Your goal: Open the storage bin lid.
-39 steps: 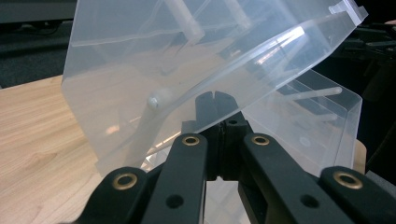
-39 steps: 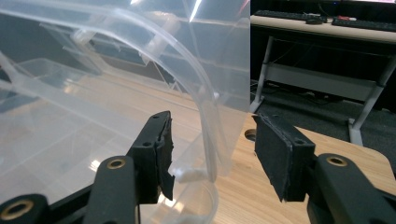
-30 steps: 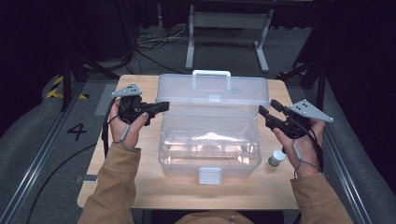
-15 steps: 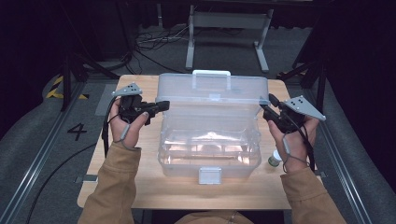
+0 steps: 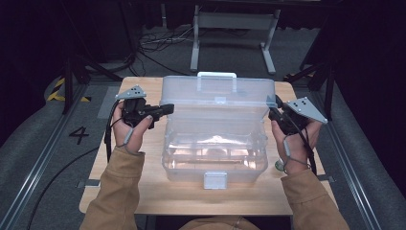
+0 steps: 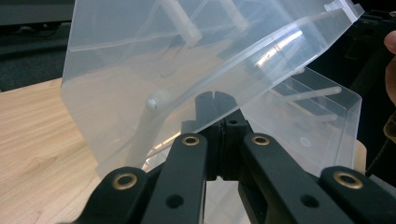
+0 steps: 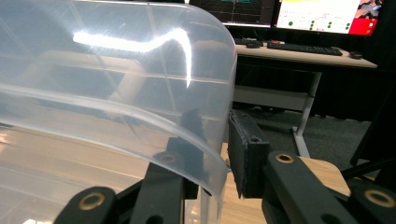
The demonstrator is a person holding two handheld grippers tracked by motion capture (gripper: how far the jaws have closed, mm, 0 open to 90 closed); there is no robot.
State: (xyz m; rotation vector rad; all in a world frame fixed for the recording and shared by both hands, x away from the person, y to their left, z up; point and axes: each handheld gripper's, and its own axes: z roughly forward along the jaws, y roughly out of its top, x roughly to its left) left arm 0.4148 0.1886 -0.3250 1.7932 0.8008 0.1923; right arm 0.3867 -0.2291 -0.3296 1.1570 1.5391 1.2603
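On the wooden table [image 5: 158, 191] sits my clear plastic box [image 5: 215, 153] with its lid [image 5: 218, 98] tipped up. My left gripper [image 6: 215, 105] is pinched tight on the lid's left edge. My right gripper [image 7: 219, 149] has been closing on the lid's right corner, one jaw inside, one outside, not squeezing yet.

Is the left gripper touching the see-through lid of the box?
Touching. In the left gripper view the left gripper has its jaws shut on the edge of the clear plastic lid, pads pressed against it.
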